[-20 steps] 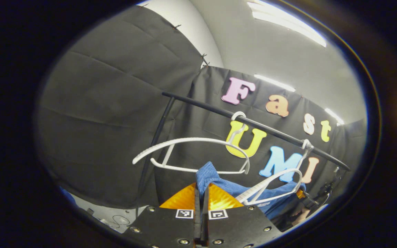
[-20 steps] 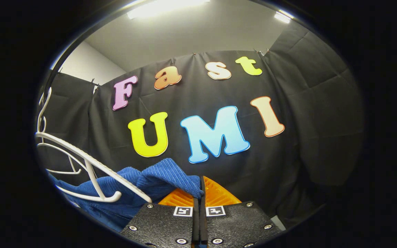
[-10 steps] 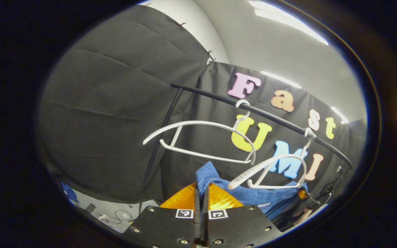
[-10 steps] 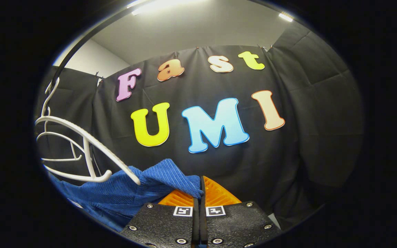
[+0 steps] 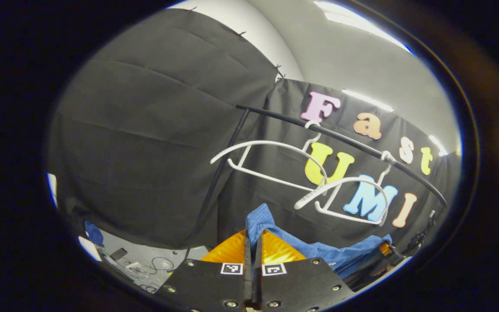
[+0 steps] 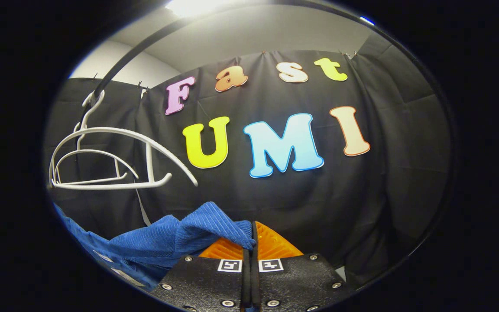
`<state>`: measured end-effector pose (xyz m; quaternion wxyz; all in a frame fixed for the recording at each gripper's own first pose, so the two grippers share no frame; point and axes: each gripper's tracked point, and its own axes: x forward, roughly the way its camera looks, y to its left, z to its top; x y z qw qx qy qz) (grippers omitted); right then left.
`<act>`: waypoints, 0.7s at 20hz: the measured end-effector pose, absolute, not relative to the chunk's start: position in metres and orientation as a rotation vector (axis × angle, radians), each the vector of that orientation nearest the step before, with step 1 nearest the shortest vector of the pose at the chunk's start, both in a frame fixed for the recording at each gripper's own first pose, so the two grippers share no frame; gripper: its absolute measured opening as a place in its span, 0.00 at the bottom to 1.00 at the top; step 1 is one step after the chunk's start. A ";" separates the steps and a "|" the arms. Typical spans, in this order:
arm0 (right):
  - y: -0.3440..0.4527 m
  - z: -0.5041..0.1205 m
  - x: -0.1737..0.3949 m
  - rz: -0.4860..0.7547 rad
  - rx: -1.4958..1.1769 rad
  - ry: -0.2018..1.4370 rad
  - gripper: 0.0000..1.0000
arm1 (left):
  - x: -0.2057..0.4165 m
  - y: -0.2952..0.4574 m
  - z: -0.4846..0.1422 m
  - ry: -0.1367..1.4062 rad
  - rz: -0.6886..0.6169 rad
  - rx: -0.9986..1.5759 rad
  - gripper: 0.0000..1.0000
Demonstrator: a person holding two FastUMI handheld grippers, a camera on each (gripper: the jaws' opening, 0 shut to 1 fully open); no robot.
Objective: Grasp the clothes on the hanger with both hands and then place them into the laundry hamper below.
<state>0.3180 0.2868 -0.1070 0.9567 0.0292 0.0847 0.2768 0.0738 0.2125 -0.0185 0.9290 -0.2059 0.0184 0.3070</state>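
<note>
Left gripper view, tongs (image 5: pixel 253 242) pinching blue garment (image 5: pixel 319 249)

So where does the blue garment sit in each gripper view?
Left gripper view: blue garment low centre, running right from the left gripper.
Right gripper view: blue garment low left, ending in the right gripper.
Shared landmark: the white hangers on the black rail, above the cloth.

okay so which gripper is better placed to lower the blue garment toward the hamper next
Neither alone. The left gripper and right gripper are each shut on an end of the blue garment, which hangs below the hangers. Lower both together.
</note>
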 end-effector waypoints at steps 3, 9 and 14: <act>0.273 -0.105 0.303 0.574 0.081 0.196 0.00 | 0.054 0.205 -0.023 0.049 0.638 -0.408 0.05; 0.233 -0.081 0.259 0.536 0.013 0.163 0.00 | 0.028 0.211 -0.018 0.035 0.586 -0.412 0.01; 0.198 -0.064 0.203 0.436 -0.024 0.163 0.00 | 0.015 0.212 -0.010 0.059 0.461 -0.387 0.06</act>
